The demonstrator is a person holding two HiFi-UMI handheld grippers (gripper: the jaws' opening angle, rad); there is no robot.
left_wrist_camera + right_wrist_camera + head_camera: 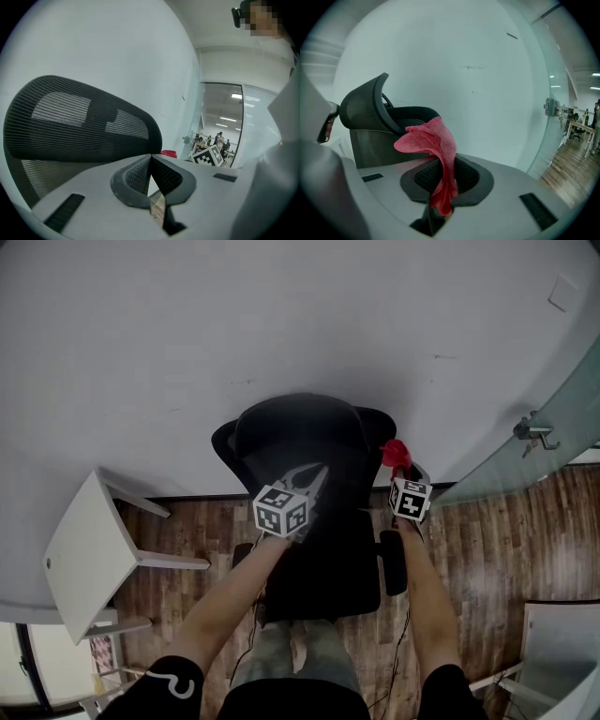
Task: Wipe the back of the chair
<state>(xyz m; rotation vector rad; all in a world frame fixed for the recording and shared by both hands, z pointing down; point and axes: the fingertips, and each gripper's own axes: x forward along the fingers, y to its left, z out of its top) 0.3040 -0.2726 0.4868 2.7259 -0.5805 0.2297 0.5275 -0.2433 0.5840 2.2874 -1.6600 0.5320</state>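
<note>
— Head view first: where is the chair (309, 465)?
— Straight ahead of the person, a black mesh office chair standing against the white wall (281, 324) on a wood floor (487, 540). Its curved top fills the left of the left gripper view (79, 122) and sits at the left of the right gripper view (370, 112).
— And the red cloth (395, 454)?
— Pinched in the right gripper (401, 472). In the right gripper view the jaws are closed on the cloth (429, 140), which bunches above the right gripper (443, 171) and hangs down between the pads. It is just beside the right edge of the chair's back, above the armrest (394, 563).
— What about the left gripper (305, 486)?
— Its jaws are closed tip to tip with nothing between them (150, 164). It lies over the upper part of the chair; whether it touches the mesh I cannot tell.
— Anything else around?
— A white table (89, 554) at the left, well apart from the chair, and a glass partition (562, 427) at the right.
</note>
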